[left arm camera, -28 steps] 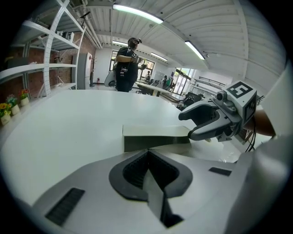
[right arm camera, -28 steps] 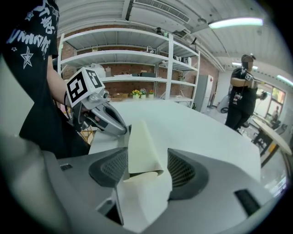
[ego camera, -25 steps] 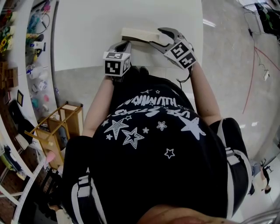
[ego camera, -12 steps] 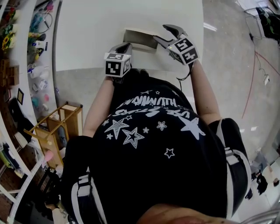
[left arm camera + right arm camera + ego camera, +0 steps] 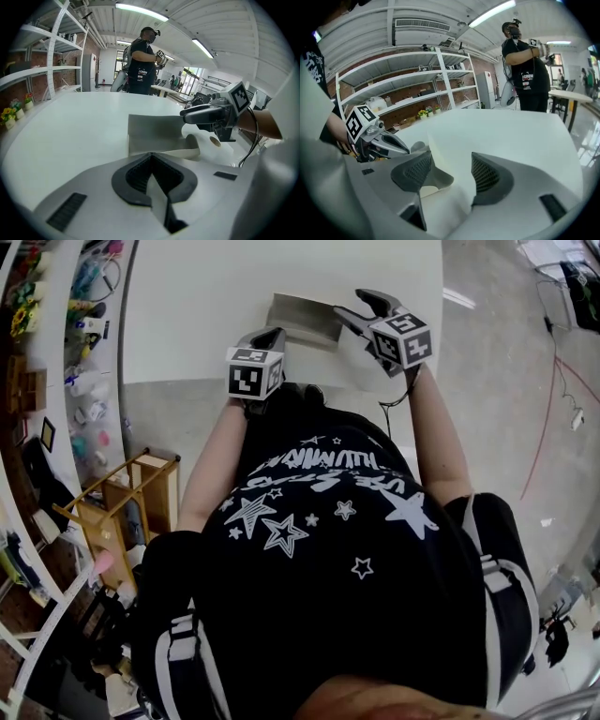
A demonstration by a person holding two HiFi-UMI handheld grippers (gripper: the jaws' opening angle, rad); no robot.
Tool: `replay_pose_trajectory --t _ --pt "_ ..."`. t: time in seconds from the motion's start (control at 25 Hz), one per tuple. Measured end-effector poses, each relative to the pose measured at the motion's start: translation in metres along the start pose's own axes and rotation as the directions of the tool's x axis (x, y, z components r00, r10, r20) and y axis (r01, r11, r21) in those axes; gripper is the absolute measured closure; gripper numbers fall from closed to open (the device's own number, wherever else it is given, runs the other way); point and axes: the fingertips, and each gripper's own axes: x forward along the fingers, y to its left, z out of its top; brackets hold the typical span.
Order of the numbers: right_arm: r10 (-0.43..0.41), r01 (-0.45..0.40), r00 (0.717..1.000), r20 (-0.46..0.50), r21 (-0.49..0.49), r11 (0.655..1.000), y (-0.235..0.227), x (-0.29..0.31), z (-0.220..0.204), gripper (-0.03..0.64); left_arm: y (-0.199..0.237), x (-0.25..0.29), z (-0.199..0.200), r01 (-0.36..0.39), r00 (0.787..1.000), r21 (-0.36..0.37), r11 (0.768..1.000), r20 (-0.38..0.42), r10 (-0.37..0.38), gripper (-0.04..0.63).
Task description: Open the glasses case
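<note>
While the left gripper [image 5: 270, 336] clamps the near edge of the glasses case [image 5: 302, 319] at the white counter's [image 5: 197, 306] near edge, the right gripper [image 5: 352, 313] pinches its lid [image 5: 154, 125], which stands tilted up off the base. A person [image 5: 143, 61] stands well beyond the counter.

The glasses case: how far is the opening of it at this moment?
Done: the lid stands raised off the base, so the glasses case is partly open. In hand: the right gripper is clamped on the lid's edge; the left gripper looks shut on the base's near rim, pinning it to the table. Left: probably swinging the lid fully back, then releasing.
</note>
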Motion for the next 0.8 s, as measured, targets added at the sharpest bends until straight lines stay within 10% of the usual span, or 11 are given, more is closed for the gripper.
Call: replay_pose_trajectory --t 0.8 --pt "-0.026 -0.021 0.974 0.224 0.206 0.978 0.008 -0.049 0.013 0.339 -0.014 -0.041 0.013 0.037 0.992 -0.081 0.996 0.122 -0.027 0.584"
